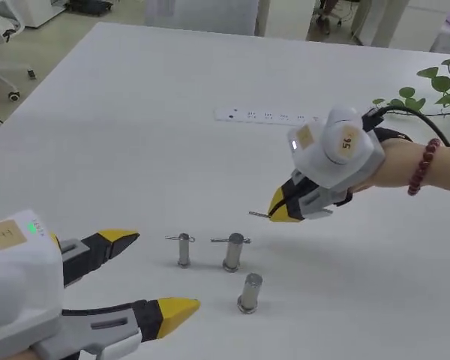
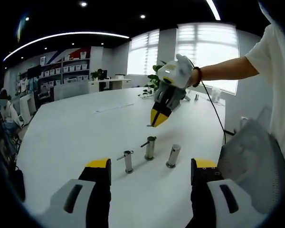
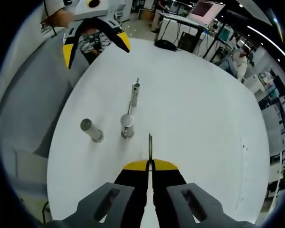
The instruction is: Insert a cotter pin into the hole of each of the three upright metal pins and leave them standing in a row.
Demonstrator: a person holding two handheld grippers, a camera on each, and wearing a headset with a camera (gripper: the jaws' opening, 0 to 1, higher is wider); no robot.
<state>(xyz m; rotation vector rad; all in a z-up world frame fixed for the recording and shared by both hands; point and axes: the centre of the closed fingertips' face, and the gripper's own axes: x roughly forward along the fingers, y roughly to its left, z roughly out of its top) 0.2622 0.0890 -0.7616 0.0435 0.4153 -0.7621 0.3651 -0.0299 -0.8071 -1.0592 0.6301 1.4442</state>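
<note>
Now R gripper (image 1: pixel 274 213) pinches cotter pin (image 1: pixel 259 214) near metal pins (image 1: pixel 233 253); L gripper (image 1: pixel 165 270) wide open, empty.

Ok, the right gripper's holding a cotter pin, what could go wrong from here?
The cotter pin is thin and pinched just at the tips of the right gripper; it could twist or slip on contact. The bare metal pin stands free, the open left gripper apart from it, so a sideways push may topple it. The nearest finished pin stands close and could get knocked.
</note>
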